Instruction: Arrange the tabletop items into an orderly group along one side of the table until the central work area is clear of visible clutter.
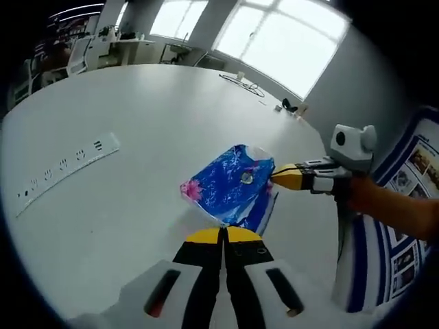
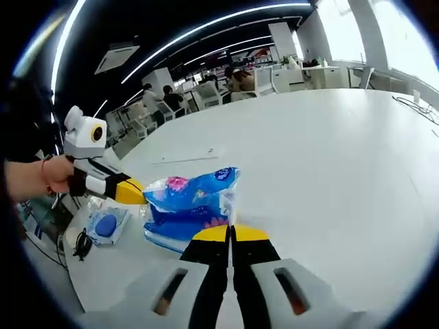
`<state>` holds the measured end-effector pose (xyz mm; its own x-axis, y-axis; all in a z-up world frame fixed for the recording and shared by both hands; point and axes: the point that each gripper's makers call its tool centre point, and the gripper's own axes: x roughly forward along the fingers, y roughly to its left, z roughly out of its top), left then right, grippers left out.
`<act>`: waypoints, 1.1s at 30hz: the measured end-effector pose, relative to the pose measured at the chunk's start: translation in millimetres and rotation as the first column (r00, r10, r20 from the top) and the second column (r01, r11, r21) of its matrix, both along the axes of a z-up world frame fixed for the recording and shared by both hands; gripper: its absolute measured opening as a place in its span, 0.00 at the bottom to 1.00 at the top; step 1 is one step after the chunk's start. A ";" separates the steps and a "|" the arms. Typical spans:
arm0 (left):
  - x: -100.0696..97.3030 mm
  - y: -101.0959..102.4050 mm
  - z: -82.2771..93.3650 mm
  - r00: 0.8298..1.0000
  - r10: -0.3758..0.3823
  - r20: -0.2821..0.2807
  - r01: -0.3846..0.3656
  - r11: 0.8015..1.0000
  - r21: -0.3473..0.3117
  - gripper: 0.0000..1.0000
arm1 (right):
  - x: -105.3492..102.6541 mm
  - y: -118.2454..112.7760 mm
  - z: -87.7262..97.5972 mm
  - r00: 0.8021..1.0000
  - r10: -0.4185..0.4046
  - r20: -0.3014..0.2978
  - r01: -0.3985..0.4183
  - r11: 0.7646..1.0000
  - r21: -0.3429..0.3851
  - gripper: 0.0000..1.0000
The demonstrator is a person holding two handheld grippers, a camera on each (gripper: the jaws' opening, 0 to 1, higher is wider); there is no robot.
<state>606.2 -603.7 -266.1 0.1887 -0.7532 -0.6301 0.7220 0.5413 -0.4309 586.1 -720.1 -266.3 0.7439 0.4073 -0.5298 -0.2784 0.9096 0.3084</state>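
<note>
On the white desk (image 1: pixel 137 205), a blue packet (image 1: pixel 230 184) lies near one edge. The left gripper (image 1: pixel 223 235) is clamped on one end, and the right gripper (image 2: pixel 230 235) pinches the opposite end (jaws pressed together). A power strip (image 1: pixel 65 168) lies well apart.

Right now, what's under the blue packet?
The blue packet lies on a second flat blue-and-white pack, whose edge sticks out beneath it, on the white table. The rest of that lower pack is covered. Both grippers' fingers meet the packet's edges.
</note>
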 end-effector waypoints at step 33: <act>11.6 -3.0 -49.8 0.994 0.062 -0.085 -0.061 0.998 0.015 0.00 | 4.7 -4.8 -49.1 0.996 -0.012 -0.093 0.013 1.000 0.003 0.00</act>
<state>617.8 -606.8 -315.9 0.1794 -0.7341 -0.6549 0.6480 0.5890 -0.4828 590.7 -724.9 -315.4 0.6965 0.4004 -0.5954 -0.2372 0.9116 0.3357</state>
